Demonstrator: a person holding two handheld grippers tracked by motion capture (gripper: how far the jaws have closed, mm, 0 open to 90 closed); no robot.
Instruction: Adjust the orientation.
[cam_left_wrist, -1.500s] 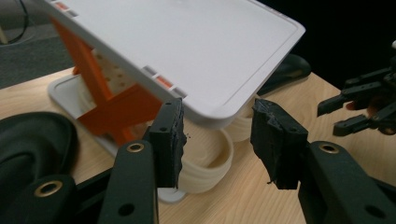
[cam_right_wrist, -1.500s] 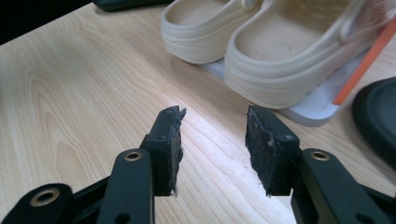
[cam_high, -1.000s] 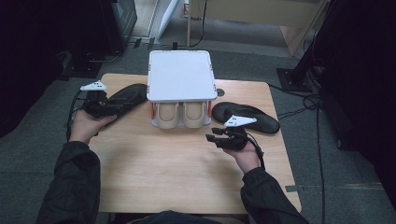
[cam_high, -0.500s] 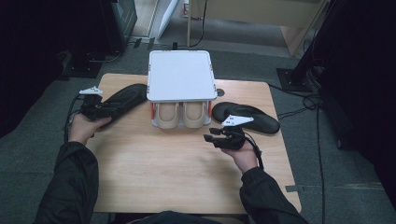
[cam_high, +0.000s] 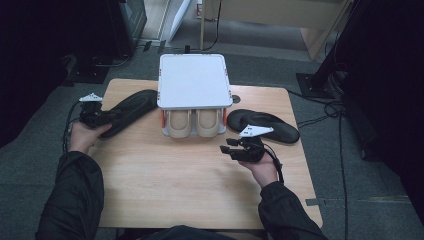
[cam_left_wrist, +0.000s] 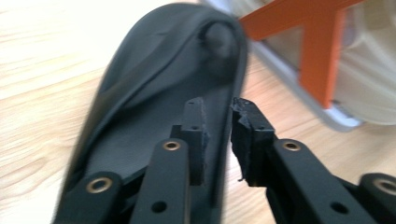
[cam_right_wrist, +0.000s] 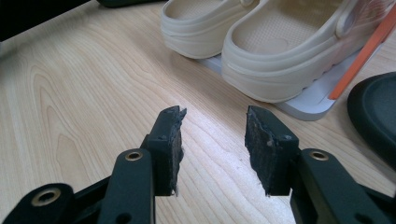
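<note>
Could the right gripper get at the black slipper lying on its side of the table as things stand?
Probably yes. The right gripper hangs open over bare wood, and the black slipper lies just beyond it beside the shoe rack, with nothing between them. It would need to turn toward the slipper first.

- Light wooden table (cam_high: 165, 185), standing on grey carpet.
- On it: white shoe rack (cam_high: 192, 82) holding 2 beige clogs (cam_high: 196, 121).
- 2 black sandals: left sandal (cam_high: 131, 106), right sandal (cam_high: 272, 126).

Rack (cam_high: 192, 82) mid-table (cam_high: 165, 195); clogs (cam_high: 195, 121) under it; one slipper (cam_high: 127, 110) left, other slipper (cam_high: 265, 125) right.
</note>
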